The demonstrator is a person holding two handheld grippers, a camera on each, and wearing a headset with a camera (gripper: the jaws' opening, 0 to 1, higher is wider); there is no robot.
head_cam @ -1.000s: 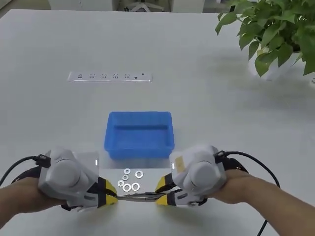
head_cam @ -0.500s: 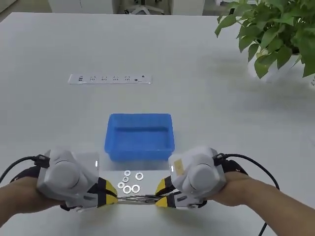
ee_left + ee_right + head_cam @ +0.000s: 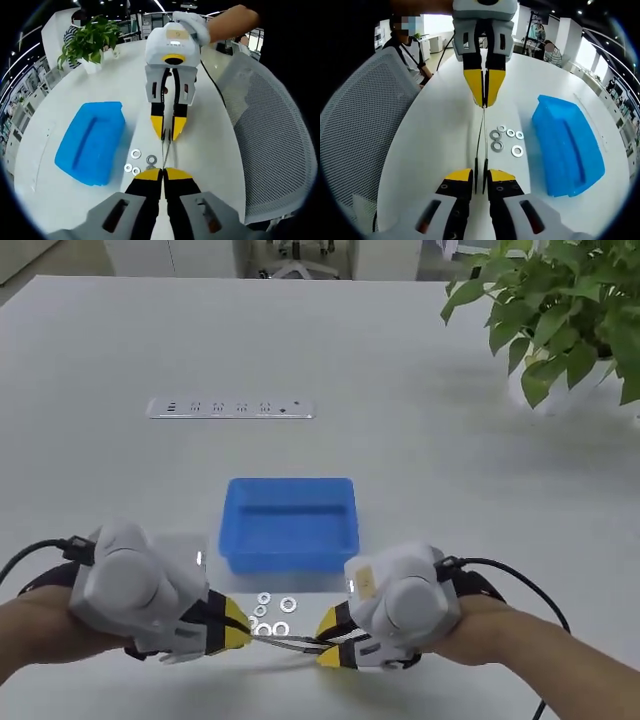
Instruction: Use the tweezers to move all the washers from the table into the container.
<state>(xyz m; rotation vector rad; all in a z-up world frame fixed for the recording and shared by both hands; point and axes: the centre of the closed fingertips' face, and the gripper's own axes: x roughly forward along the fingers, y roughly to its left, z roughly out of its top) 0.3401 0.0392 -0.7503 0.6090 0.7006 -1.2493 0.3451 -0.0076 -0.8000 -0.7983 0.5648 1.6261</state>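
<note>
In the head view, the left gripper (image 3: 228, 626) and right gripper (image 3: 330, 636) face each other tip to tip close to the near edge of the table (image 3: 420, 440). The tweezers (image 3: 287, 642) run between them. Each gripper looks clamped on one end, though the grip is small here. Just beyond the tweezers lies a small cluster of washers (image 3: 270, 613), between the near edge and the blue container (image 3: 291, 540). The container sits mid-table and looks empty. A power strip (image 3: 230, 408) lies further back, and a plant (image 3: 560, 310) stands at the far right corner.

In the left gripper view, this gripper's yellow tips (image 3: 163, 174) are pressed together on the tweezers' end (image 3: 167, 150). The right gripper (image 3: 169, 134) pinches the other end. The washers (image 3: 138, 162) lie loose just beside the tweezers, and the container (image 3: 87, 145) is past them with nothing visible in it.

In the right gripper view, its tips (image 3: 480, 176) are closed on the tweezers' two legs (image 3: 481, 140), and the left gripper (image 3: 484, 97) is shut on the far end. The washers (image 3: 505, 139) sit between the tweezers and the container (image 3: 567, 145).

As I judge it, the job has barely begun. The tweezers are in hand, but no washer is gripped or in the container, so every one is left to move.
</note>
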